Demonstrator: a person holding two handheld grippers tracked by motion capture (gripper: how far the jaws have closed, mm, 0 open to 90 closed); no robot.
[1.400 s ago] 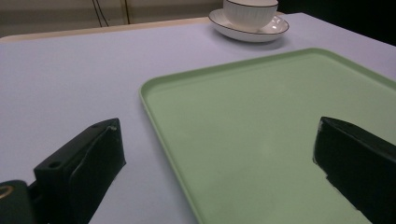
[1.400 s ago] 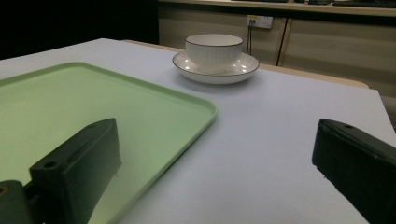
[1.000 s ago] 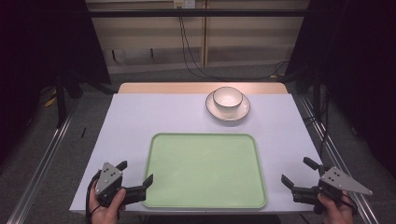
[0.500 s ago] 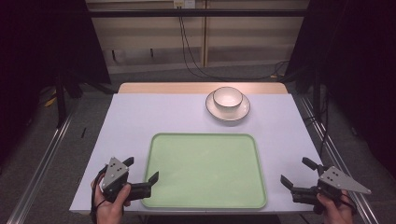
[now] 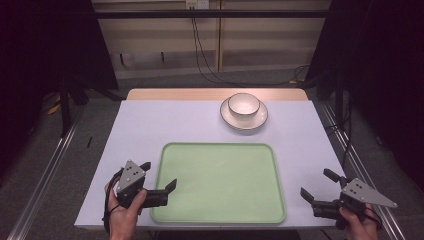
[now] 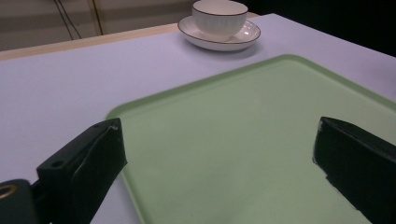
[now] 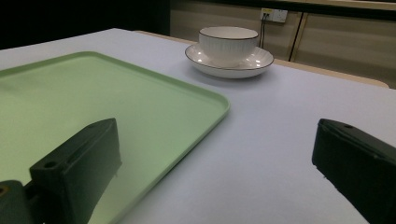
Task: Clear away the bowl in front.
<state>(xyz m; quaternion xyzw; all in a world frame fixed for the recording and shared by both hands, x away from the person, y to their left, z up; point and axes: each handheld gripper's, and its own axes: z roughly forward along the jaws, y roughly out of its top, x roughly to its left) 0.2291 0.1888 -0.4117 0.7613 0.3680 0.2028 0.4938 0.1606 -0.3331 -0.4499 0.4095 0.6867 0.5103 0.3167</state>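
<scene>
The green tray (image 5: 218, 182) lies flat at the near middle of the table (image 5: 150, 125), between the two grippers, probably so that either can reach an edge. The bowl (image 5: 244, 105) stands upright on its saucer (image 5: 243, 119) beyond the tray's far edge, well apart from both grippers. The left gripper (image 5: 159, 180) has its jaws spread wide over the tray's near-left corner, gripping nothing; contact with the rim cannot be told. The right gripper (image 5: 320, 186) is wide open beside the tray's right edge, empty
</scene>
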